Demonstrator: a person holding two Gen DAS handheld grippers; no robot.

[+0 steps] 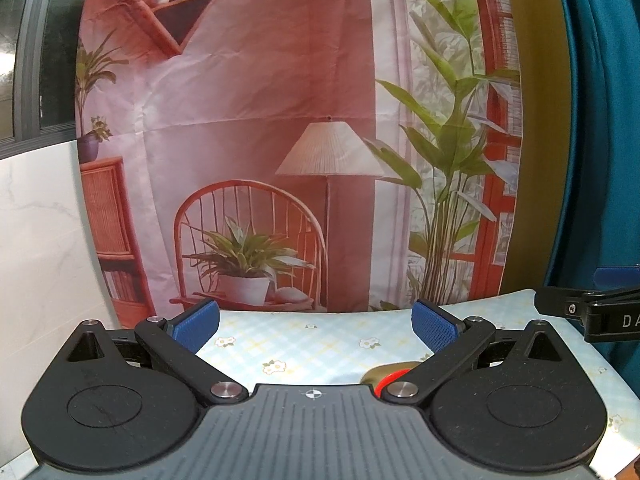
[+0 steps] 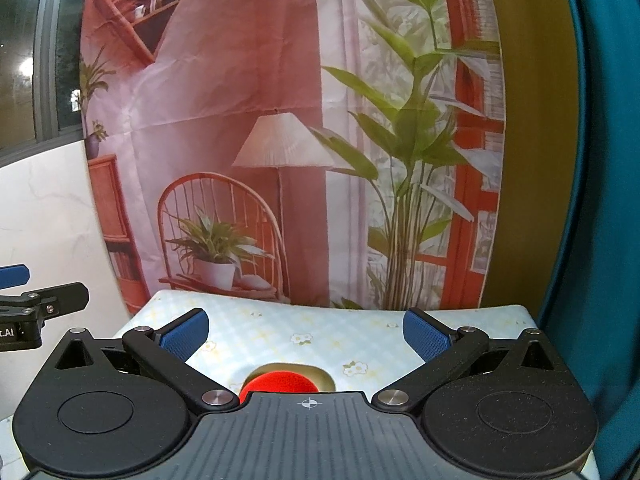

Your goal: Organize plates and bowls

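Both grippers, left gripper (image 1: 316, 326) and right gripper (image 2: 306, 334), held spread, empty; round red bowl (image 2: 280, 387) at 6 o'clock, best approached low, rim centred between jaws.

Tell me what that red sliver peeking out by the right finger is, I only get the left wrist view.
Observer: In the right wrist view it is a round red dish sitting in a gold-coloured dish, on the flowered tablecloth.
Operator: Is the right gripper holding it?
Observer: No. The right gripper is open, its blue pads wide apart above the dishes, gripping nothing.
Operator: Where does my gripper sit from there?
Observer: The left gripper shows at the far left edge of the right wrist view, beside the table's left side.
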